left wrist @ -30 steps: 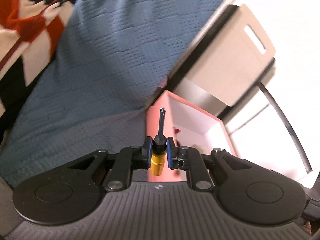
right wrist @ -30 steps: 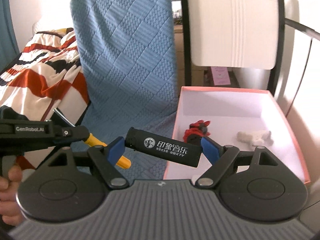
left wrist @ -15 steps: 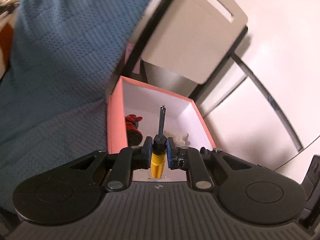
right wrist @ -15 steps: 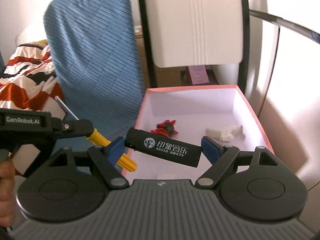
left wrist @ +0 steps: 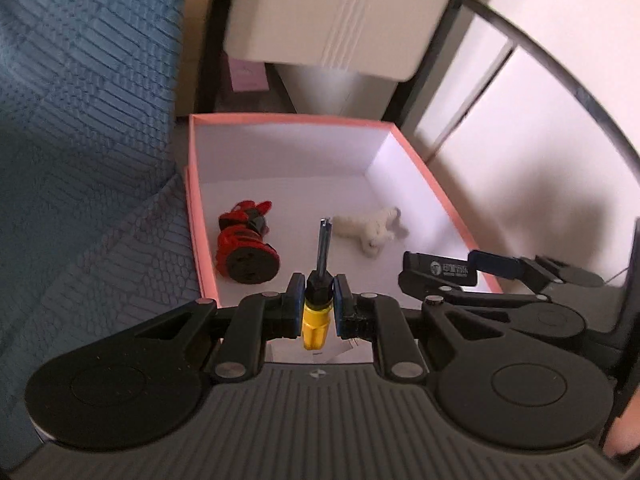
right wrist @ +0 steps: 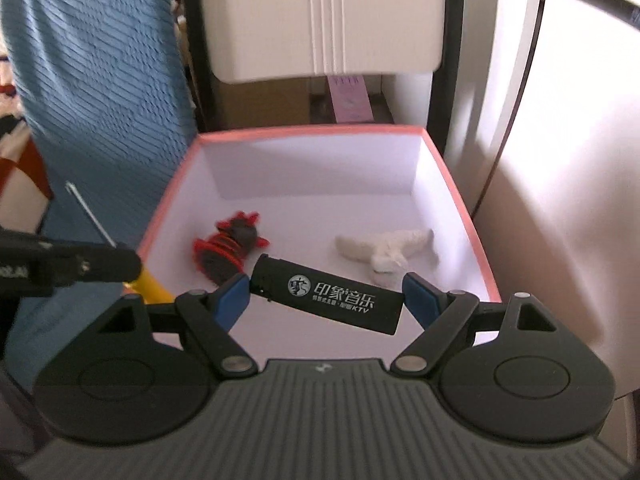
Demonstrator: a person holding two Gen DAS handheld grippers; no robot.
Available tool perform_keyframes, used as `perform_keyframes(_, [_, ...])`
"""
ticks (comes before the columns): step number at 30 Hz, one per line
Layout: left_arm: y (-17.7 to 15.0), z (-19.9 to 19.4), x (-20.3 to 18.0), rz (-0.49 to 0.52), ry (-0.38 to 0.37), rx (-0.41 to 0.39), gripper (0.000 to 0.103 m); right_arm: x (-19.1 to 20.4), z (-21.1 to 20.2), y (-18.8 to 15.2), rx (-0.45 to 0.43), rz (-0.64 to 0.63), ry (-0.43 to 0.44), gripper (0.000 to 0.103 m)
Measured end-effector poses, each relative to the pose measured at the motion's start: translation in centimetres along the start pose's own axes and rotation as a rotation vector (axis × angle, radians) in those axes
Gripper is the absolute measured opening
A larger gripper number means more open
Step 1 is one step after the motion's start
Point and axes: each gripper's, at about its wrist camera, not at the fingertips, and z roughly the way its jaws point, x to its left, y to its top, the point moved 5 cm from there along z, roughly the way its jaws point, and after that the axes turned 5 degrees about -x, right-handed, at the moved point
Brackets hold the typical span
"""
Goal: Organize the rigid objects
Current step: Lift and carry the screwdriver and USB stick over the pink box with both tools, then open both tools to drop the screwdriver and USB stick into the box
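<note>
The left gripper (left wrist: pixel 316 307) clamped a yellow-handled screwdriver (left wrist: pixel 316 312) over the pink box's (left wrist: pixel 288 120) near edge; the right gripper (right wrist: pixel 326 294) pinched a black lighter (right wrist: pixel 326 294) lengthwise above it.

Both wrist views close above, perhaps tilted down; share pink box (left wrist: pixel 420 160).

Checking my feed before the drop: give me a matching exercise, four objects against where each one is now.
Things:
1. screwdriver
2. black lighter
3. red and black toy
4. white toy

Places:
A. lying in the pink box, right side
B. clamped in the left gripper
C. lying in the pink box, left side
D. clamped in the right gripper

Pairs: 1-B, 2-D, 3-C, 4-A
</note>
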Motion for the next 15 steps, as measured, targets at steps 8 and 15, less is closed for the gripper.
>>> perform_keyframes(8, [-0.7,2.3,1.9,-0.06,0.014,0.07,0.017,-0.9,2.4,-1.5,0.083,0.061,0.022,0.085])
perform_keyframes(15, [-0.5,0.7,2.0,-0.059,0.011,0.008,0.032,-0.2,1.9,-1.5,0.076,0.073,0.048,0.086])
